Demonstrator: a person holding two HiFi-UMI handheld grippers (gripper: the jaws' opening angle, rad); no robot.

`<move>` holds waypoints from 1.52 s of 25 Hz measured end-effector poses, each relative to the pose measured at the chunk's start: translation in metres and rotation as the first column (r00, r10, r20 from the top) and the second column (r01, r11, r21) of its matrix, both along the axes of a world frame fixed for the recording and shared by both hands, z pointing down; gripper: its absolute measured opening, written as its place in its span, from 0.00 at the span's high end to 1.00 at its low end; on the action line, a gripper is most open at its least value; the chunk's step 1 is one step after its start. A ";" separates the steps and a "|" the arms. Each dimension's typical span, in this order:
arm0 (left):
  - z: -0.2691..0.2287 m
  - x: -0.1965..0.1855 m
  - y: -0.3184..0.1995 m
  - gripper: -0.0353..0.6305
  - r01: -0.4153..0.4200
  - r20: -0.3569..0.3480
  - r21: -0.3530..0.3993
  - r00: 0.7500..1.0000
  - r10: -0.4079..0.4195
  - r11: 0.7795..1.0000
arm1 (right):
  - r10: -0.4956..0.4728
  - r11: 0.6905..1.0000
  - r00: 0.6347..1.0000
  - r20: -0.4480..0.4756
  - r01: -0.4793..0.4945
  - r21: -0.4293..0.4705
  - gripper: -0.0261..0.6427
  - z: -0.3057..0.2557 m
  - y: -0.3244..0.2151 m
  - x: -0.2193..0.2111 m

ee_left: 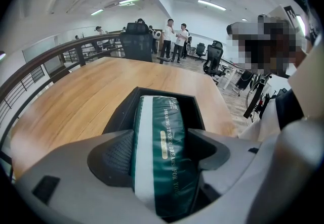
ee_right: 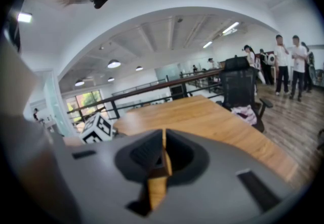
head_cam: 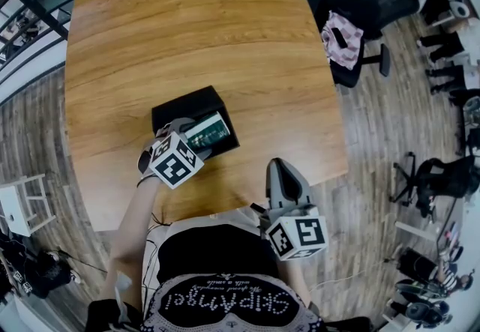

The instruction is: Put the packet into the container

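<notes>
The left gripper (ee_left: 163, 153) is clamped on the green packet (ee_left: 162, 117), one jaw on each long side. The packet's long axis runs straight out from the claw, its far end down inside the black container (ee_left: 195, 106) on the wooden table (head_cam: 187, 31). The right gripper (ee_right: 163, 154) hangs off the near edge, well apart, jaws pressed together on nothing.

Packet (ee_left: 164, 152), centre of left gripper view: pale capitals running lengthwise, "DREAMING TENDER DREAMS FOR YOU". Small gold label beside them, print too small to read. Shirt (head_cam: 225, 300), bottom centre of head view: large letters seen upside down, apparently "SkipAngel". Script line next to them illegible.
</notes>
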State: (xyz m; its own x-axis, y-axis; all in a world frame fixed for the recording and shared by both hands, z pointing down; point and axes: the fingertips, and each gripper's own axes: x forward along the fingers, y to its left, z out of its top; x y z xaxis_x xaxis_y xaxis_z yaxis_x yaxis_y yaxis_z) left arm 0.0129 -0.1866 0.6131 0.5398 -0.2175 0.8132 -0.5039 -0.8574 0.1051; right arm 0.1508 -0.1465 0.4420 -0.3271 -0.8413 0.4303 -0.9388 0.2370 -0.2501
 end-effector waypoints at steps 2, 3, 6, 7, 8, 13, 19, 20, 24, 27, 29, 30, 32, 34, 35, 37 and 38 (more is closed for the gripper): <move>0.000 0.000 -0.001 0.44 0.004 -0.001 0.006 1.000 -0.004 1.000 | -0.001 1.000 1.000 -0.001 0.001 0.000 0.90 -0.001 -0.001 -0.001; 0.000 0.000 -0.001 0.43 0.006 -0.003 0.005 1.000 -0.006 1.000 | -0.002 1.000 1.000 -0.001 0.002 0.000 0.90 -0.001 -0.001 -0.001; -0.002 0.001 -0.001 0.42 0.016 -0.019 0.002 1.000 -0.016 1.000 | -0.004 1.000 1.000 -0.002 0.004 0.002 0.90 0.000 0.000 0.000; -0.004 0.000 -0.002 0.42 0.024 -0.028 0.004 0.999 -0.024 1.000 | -0.004 1.000 1.000 -0.002 0.004 0.003 0.90 0.000 0.000 0.000; -0.007 0.000 -0.003 0.42 0.034 -0.038 0.009 0.999 -0.034 0.999 | -0.004 1.000 1.000 -0.002 0.004 0.004 0.90 0.000 0.000 0.000; -0.025 -0.003 -0.012 0.42 0.082 -0.088 0.044 0.993 -0.078 0.996 | -0.009 1.000 1.000 -0.003 0.009 0.006 0.90 -0.001 0.000 -0.001; -0.036 -0.004 -0.012 0.42 0.084 -0.094 0.075 0.993 -0.077 0.994 | -0.019 1.000 1.000 0.000 0.019 0.012 0.90 -0.004 0.001 -0.003; -0.038 -0.004 -0.012 0.42 0.085 -0.098 0.080 0.992 -0.077 0.993 | -0.020 1.000 1.000 0.000 0.020 0.012 0.90 -0.004 0.001 -0.003; -0.049 -0.004 -0.017 0.43 0.118 -0.135 0.119 0.986 -0.101 0.986 | -0.023 1.000 1.000 0.000 0.023 0.015 0.90 -0.004 0.001 -0.003; -0.061 -0.007 -0.024 0.53 0.168 -0.176 0.153 0.974 -0.141 0.974 | -0.027 0.999 1.000 0.000 0.027 0.020 0.90 -0.006 0.002 -0.003; -0.070 -0.010 -0.029 0.59 0.205 -0.210 0.173 0.963 -0.168 0.963 | -0.028 0.999 1.000 0.000 0.028 0.022 0.90 -0.006 0.003 -0.003; -0.074 -0.011 -0.031 0.62 0.220 -0.226 0.179 0.958 -0.178 0.959 | -0.028 0.999 1.000 0.000 0.028 0.023 0.90 -0.007 0.003 -0.003; -0.080 -0.013 -0.033 0.66 0.242 -0.246 0.188 0.950 -0.193 0.952 | -0.030 0.999 1.000 -0.001 0.030 0.025 0.90 -0.008 0.003 -0.003; -0.086 -0.014 -0.034 0.70 0.259 -0.257 0.204 0.945 -0.204 0.944 | -0.031 0.999 1.000 0.000 0.031 0.028 0.90 -0.009 0.004 -0.003; -0.089 -0.015 -0.035 0.73 0.267 -0.262 0.213 0.942 -0.208 0.940 | -0.032 0.999 1.000 0.000 0.032 0.030 0.90 -0.010 0.004 -0.003; -0.095 -0.016 -0.037 0.78 0.287 -0.274 0.232 0.936 -0.221 0.929 | -0.033 0.999 0.999 0.000 0.033 0.033 0.90 -0.011 0.005 -0.002; -0.097 -0.017 -0.038 0.80 0.299 -0.280 0.243 0.932 -0.228 0.923 | -0.033 0.999 0.999 0.000 0.033 0.035 0.90 -0.012 0.005 -0.002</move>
